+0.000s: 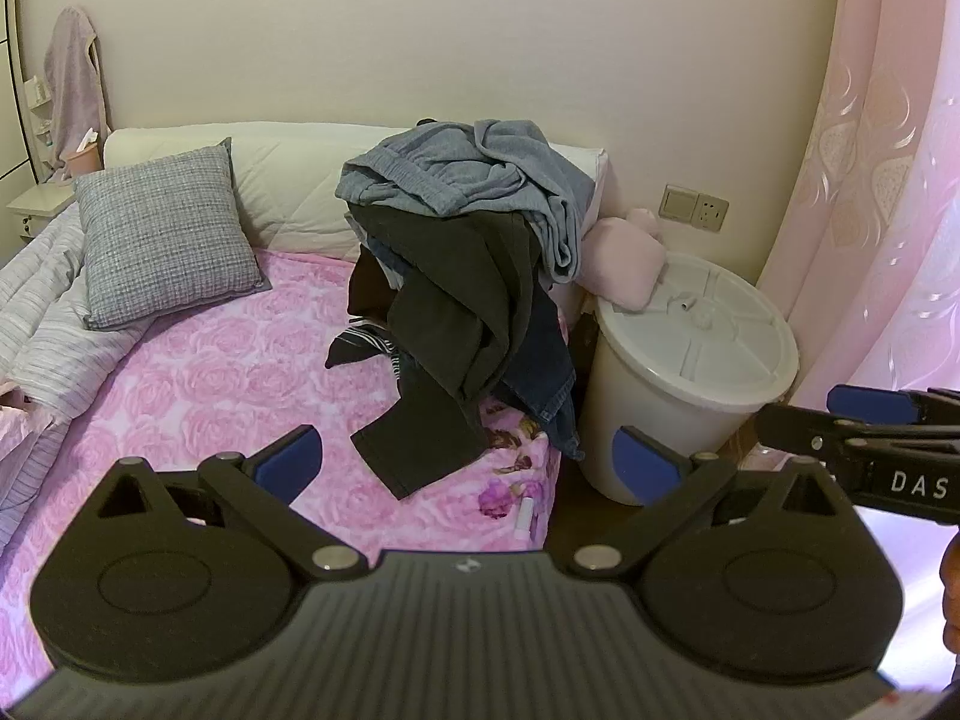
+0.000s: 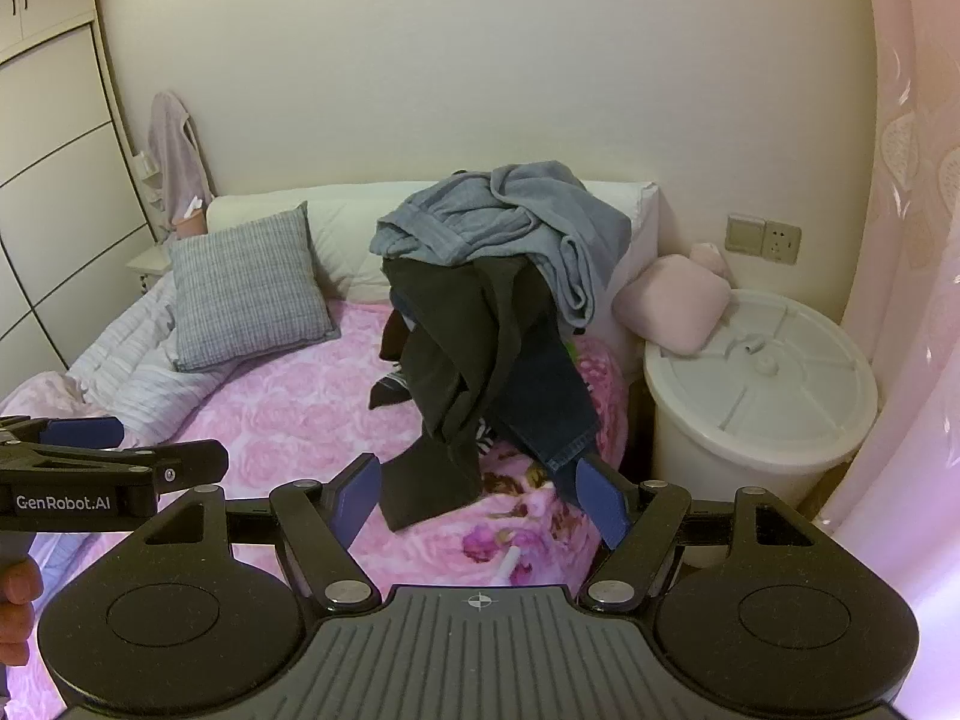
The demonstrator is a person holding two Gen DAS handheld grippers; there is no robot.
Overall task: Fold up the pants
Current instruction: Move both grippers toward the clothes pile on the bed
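White lettering "DAS" on side of right gripper (image 1: 864, 420), seen at right edge of left wrist view; word cut off by frame. White lettering "GenRobot.AI" on side of left gripper (image 2: 90, 444), seen at left edge of right wrist view. Small round crosshair mark on top of each camera's own housing; no letters there. No other readable text.

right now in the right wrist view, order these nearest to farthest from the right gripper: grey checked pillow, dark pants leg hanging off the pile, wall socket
1. Dark pants leg: its end lies on the pink bedspread just ahead of the right gripper, between its open fingers.
2. Grey checked pillow: farther back, left, against the headboard.
3. Wall socket: farthest, on the wall at right.
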